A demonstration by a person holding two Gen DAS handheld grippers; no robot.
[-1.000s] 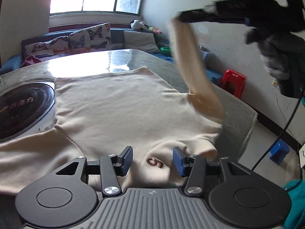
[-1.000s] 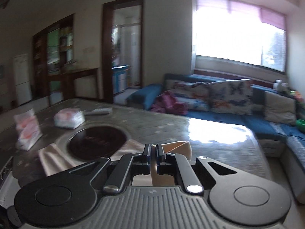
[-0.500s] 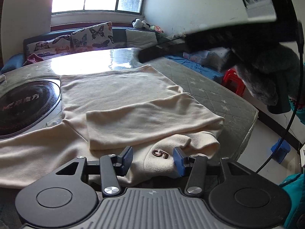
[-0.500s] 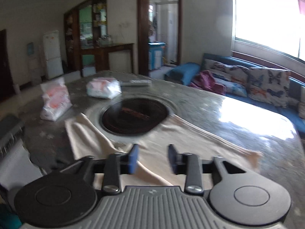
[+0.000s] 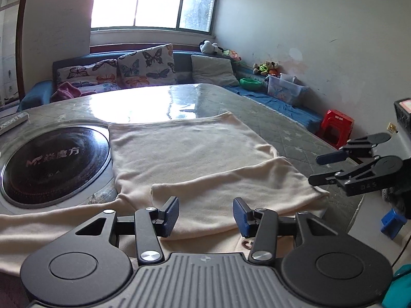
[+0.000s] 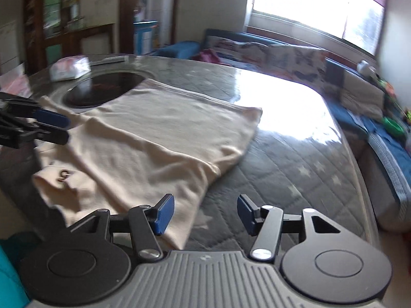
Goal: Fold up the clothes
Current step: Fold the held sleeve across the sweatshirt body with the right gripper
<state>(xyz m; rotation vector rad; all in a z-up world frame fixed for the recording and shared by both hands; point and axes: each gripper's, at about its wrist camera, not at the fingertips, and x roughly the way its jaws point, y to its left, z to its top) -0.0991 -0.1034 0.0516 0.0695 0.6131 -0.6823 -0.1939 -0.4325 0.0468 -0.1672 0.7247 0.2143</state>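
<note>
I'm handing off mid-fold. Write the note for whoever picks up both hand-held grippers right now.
Left hand-held gripper: open, empty, hovering over the near edge of the cream shirt.
Right hand-held gripper: jaws opening, nothing between them, at the shirt's right edge.
Shirt lies flat on the table, partly over the black round cooktop.
Done: right sleeve folded across the body.
Left: fold the other sleeve, then the body.

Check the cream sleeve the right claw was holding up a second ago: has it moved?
Yes. The sleeve has dropped from above the table and now lies folded across the cream shirt. The right claw, opening, holds nothing.
</note>
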